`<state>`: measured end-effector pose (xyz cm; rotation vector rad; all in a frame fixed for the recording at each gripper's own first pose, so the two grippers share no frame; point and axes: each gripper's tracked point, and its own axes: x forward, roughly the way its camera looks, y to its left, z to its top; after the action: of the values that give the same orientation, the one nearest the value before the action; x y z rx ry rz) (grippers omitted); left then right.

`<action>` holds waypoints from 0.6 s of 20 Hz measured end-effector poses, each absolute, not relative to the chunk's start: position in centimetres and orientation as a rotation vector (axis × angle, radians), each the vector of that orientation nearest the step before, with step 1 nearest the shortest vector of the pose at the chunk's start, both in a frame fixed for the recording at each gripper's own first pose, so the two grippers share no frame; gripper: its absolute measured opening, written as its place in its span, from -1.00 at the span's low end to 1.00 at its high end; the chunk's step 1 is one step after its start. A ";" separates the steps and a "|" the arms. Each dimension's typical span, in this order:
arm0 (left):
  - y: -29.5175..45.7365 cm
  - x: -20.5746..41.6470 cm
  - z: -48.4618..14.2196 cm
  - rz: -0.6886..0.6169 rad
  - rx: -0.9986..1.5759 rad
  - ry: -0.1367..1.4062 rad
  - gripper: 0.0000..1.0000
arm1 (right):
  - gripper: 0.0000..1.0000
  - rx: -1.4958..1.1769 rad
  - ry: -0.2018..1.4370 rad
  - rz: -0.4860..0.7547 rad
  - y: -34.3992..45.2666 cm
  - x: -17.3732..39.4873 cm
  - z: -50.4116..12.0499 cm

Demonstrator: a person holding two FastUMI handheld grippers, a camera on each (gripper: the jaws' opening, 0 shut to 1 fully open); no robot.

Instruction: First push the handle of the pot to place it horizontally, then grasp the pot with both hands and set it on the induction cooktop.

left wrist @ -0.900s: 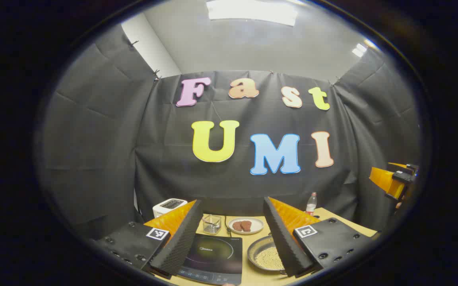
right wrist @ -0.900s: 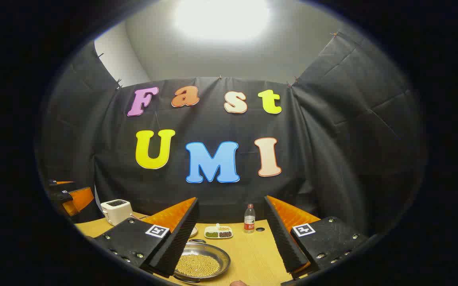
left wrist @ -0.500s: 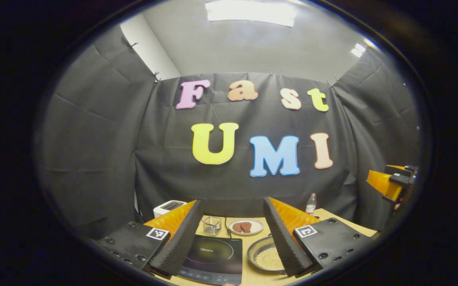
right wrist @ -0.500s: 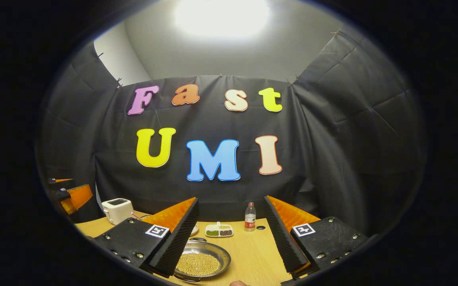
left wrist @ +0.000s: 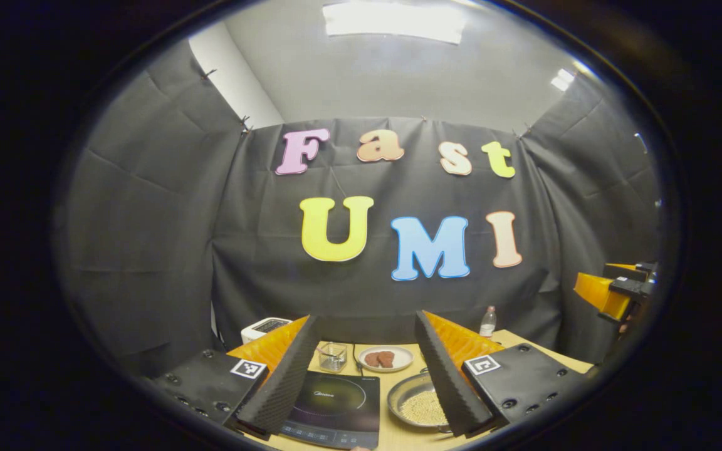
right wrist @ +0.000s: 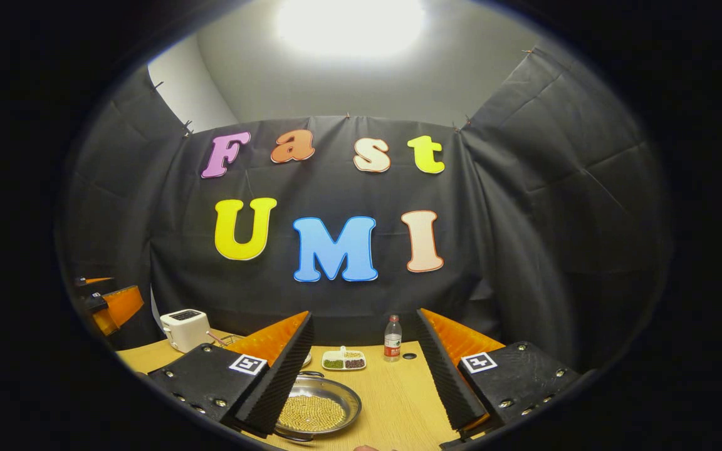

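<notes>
Both tools are hanging above the wooden table [right wrist: 398, 401] with nothing between their fingers: the left gripper [left wrist: 367, 376] is gaping wide over the black induction cooktop [left wrist: 334, 408], and the right gripper [right wrist: 366, 376] is spread just as wide over bare tabletop. The steel pot [right wrist: 317, 410], holding yellow grains, is sitting just beside the cooktop, off its glass and partly behind a foam finger. Farther back, a plate of brown pieces [left wrist: 386, 357], a glass container [left wrist: 333, 356], a divided snack tray [right wrist: 344, 359], a water bottle [right wrist: 392, 339] and a white toaster [right wrist: 184, 329] are standing toward the cloth wall.
</notes>
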<state>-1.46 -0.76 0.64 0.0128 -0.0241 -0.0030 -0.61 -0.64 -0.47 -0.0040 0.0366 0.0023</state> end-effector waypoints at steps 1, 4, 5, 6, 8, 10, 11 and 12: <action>-0.8 -1.6 0.6 -0.002 0.013 -0.023 0.98 | 0.94 -0.004 0.038 0.003 -0.7 -0.6 -0.6; -0.6 -1.9 0.7 0.001 0.008 -0.022 1.00 | 0.94 -0.002 0.045 0.010 -0.5 -0.7 -0.6; -0.4 -2.0 0.7 0.004 0.009 -0.023 1.00 | 0.94 -0.003 0.047 0.015 -0.4 -0.8 -0.6; -0.3 -2.0 0.7 0.006 0.009 -0.024 0.98 | 0.94 -0.003 0.049 0.020 -0.2 -0.9 -0.6; -0.1 -2.1 0.8 0.011 0.009 -0.028 0.98 | 0.94 -0.007 0.050 0.023 0.0 -0.9 -0.6; 0.2 -2.3 0.8 0.015 0.005 -0.028 1.00 | 0.81 -0.016 0.051 0.026 0.2 -0.8 -0.5; 0.3 -2.4 0.8 0.017 0.000 -0.028 1.00 | 0.78 -0.023 0.054 0.030 0.5 -1.1 -0.6; 0.4 -2.5 0.6 0.017 -0.004 -0.027 1.00 | 0.77 -0.033 0.052 0.015 0.2 -0.9 -0.6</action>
<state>-2.46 0.40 0.63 -0.0042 -0.0274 0.0175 -0.92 0.21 -0.64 -0.0328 0.0520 0.0147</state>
